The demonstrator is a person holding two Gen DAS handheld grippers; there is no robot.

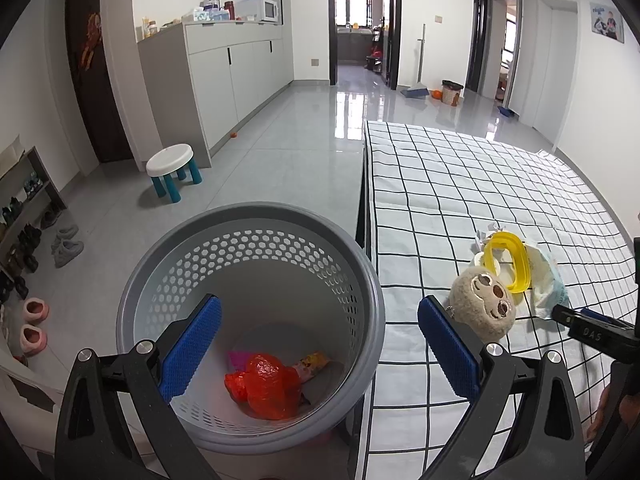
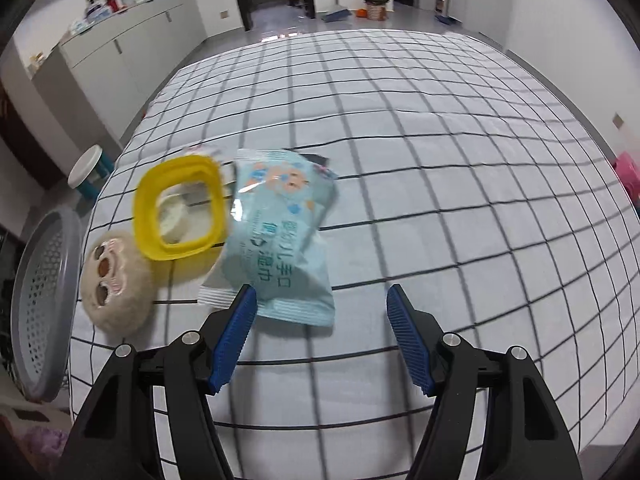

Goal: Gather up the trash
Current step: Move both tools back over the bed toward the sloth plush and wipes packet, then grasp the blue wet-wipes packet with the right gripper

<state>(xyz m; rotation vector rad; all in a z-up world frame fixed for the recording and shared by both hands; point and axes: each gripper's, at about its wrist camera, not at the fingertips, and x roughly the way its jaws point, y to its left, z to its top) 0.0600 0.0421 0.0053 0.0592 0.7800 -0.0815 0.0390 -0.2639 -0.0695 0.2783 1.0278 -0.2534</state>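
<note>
Right tool (image 2: 320,308) is wide open and empty. The light blue plastic wipes packet (image 2: 286,236) lies at frame centre on the checked tabletop (image 2: 440,200); its near edge should be straddled, then pinched. Left tool (image 1: 320,344) is open and empty over the grey perforated plastic basket (image 1: 256,220).

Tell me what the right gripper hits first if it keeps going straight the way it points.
Most likely the light blue wipes packet lying on the checked cloth. The right gripper is open, angled down, the packet's near edge just ahead of its left finger. Depth is unclear; it might meet bare cloth beside the packet.
</note>
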